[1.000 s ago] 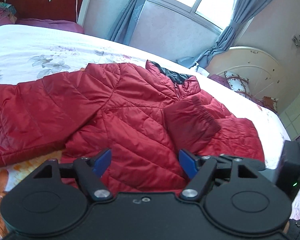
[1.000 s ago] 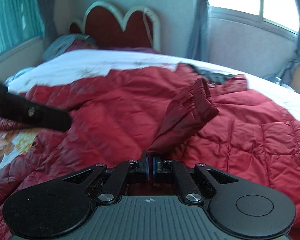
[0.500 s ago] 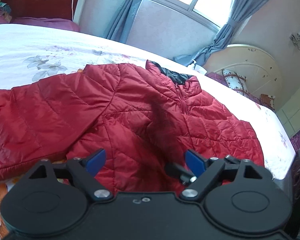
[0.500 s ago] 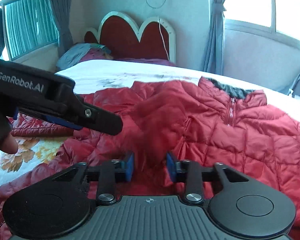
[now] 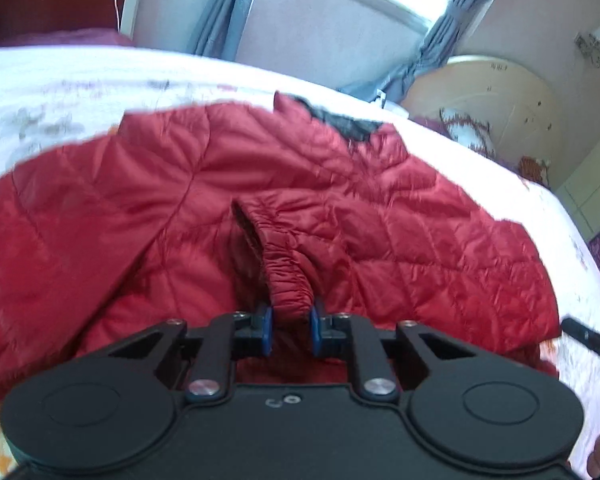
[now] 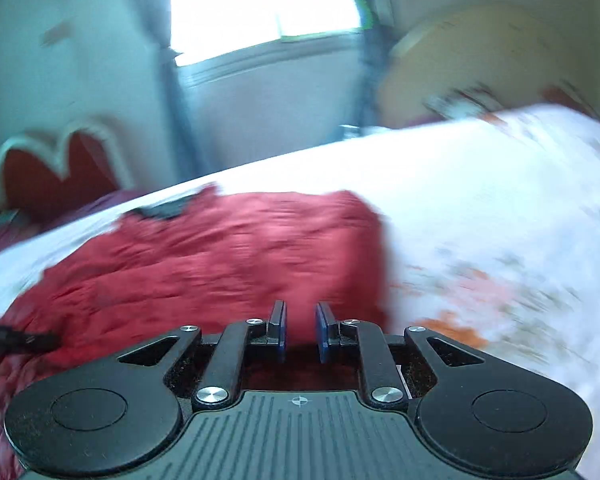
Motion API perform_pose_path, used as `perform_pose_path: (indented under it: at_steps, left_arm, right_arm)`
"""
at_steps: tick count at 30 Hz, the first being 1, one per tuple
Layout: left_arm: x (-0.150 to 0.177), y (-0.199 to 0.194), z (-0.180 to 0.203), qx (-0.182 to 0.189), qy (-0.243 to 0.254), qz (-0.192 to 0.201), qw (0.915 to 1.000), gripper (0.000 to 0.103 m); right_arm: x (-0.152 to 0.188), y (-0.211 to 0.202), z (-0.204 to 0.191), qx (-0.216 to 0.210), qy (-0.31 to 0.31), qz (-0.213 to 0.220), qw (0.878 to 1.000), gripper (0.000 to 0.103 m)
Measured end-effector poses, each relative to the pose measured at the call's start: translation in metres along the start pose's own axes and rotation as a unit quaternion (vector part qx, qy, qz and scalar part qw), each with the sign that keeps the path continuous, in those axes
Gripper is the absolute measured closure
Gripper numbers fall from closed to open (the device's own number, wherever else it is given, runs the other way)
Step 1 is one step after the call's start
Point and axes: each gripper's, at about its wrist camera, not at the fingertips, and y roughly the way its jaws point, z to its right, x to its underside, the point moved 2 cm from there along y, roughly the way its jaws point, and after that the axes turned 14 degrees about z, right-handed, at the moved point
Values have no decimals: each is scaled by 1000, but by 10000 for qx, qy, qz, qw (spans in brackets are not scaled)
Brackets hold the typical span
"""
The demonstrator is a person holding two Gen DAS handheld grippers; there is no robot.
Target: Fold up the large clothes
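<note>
- Gripping the red jacket's (image 5: 260, 200) elastic cuff (image 5: 288, 264) at lower centre, my left gripper (image 5: 290, 330) has just closed on it; bunched fabric could slip free.
- My right gripper (image 6: 300, 332), jaws narrowly apart after closing, nothing visibly pinched, risks snagging the hem amid blur.

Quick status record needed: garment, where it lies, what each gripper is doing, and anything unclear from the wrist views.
garment: red quilted jacket, dark collar lining showing at its far end
surface: bed with white floral cover
left gripper: jaws have just been closing, now clamped on the elastic sleeve cuff
right gripper: jaws have just been closing, a narrow gap left; red fabric shows between the pads, grip not confirmed
sleeve: folded in over the jacket front
unclear: right wrist view is motion-blurred
</note>
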Motion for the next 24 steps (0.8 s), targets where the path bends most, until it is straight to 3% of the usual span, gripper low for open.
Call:
perform_pose_path:
  at_steps: [3,5,8,14,16,20,24]
  left_arm:
    - [-16,-22,2,42,6,572,9984,86]
    - [-21,-39,-3,-179,170,886,9958,86]
    - [-14,-31,-18,-445,190,600,9970,86]
    - [2,-22,-18,-508,222,357,9978,86]
    - [5,-19,-21,-544,203,323,9978,86]
    - [11,-9,-24,-556,183,222,9980,86]
    - [11,-11,-22,-515,370,291,9976,77]
  right_arm:
    - [0,5,22,201,237,-47,9995,86]
    - [0,5,27,219,282,-18,9994,86]
    - [3,10,27,172,237,-88,9995,86]
    - [-2,22,10,-60,-33,-52,10000,88]
    - [-3,35,1,-168,-303,-84,9994,98]
    - [20,80,8,247,-622,-747,9950,102]
    - [15,73,12,216,-663,-661,9954,103]
